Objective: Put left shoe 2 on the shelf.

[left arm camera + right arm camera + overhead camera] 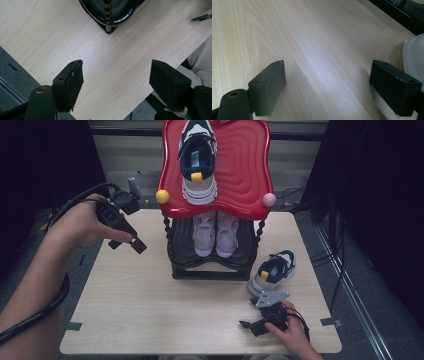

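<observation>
Tool, right (252,325): mine, jaws wide, empty, low on bench (150,310).
Sneaker (274,270): just beyond it, heel nearest, toe pointing away.

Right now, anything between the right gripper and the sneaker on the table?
Nothing. In the high view the right gripper sits just short of the sneaker; only bare table between.

Soft overhead light glares pale on the wooden table (319,62) (sharp enough), while the surroundings fall dark.
</observation>
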A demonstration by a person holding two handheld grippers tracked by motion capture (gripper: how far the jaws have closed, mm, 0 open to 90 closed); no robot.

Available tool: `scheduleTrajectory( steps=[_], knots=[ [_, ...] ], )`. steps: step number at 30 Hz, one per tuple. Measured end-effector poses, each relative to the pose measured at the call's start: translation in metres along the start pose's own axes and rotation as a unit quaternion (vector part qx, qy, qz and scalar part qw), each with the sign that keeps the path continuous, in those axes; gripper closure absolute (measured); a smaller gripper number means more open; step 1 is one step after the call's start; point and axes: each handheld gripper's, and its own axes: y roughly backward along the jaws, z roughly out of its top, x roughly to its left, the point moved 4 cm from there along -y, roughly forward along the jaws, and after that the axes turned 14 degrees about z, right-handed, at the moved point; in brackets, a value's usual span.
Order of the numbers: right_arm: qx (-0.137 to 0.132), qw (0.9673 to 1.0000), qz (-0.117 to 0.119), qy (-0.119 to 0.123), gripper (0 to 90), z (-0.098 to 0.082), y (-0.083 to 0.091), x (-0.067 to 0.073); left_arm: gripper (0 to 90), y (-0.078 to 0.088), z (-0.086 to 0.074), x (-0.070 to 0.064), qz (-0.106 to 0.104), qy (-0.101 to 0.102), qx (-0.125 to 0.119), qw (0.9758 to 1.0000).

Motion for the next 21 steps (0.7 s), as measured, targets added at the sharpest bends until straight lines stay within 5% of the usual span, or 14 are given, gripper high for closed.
scheduleTrajectory(
  steps=[21],
  knots=[
    [-0.002,1.0000,0.000,0.000,13.1,0.000,0.000,0.000,27.4,-0.049,-0.024,-0.008,-0.021,0.001,0.022,0.9995]
  ],
)
